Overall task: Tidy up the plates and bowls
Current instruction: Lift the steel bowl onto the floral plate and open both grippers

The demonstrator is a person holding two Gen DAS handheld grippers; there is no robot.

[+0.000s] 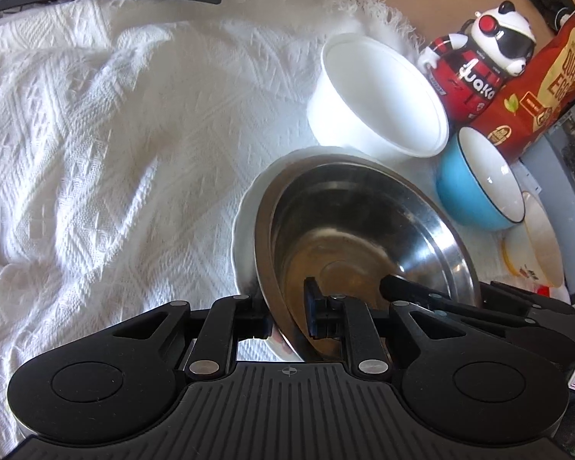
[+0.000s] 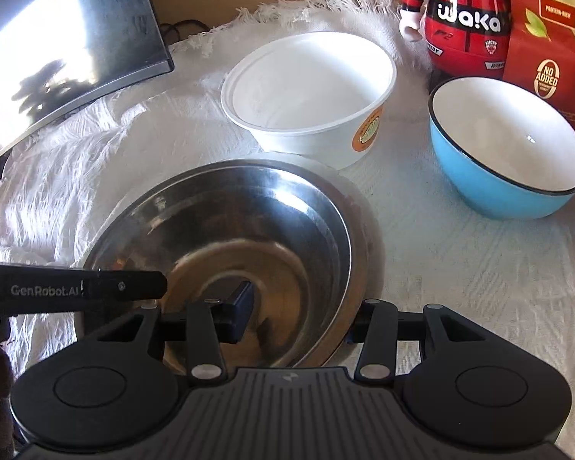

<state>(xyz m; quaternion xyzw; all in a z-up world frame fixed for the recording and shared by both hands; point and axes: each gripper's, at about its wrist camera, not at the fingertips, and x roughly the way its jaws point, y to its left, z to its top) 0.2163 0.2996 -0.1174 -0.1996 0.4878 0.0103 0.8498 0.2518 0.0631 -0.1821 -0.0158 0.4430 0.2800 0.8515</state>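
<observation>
Two grippers on steel bowl (image 1: pixel 349 230) | left gripper (image 1: pixel 287 318) clamps near rim | right gripper (image 2: pixel 295 322) straddles opposite rim

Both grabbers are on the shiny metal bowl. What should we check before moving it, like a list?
1. Left gripper straddles the steel bowl rim, one finger inside, one outside: ok.
2. Right gripper straddles the opposite rim: ok.
3. Fingers fully squeezed tight on the rim: cannot tell.
4. Steel bowl empty, nothing to spill: ok.
5. White plate sits under the bowl; whether it will stay down when the bowl lifts: cannot tell.
6. White tub stands close behind the bowl and the blue bowl sits to the right; room to move away from them: ok, if lifted straight up first.
</observation>
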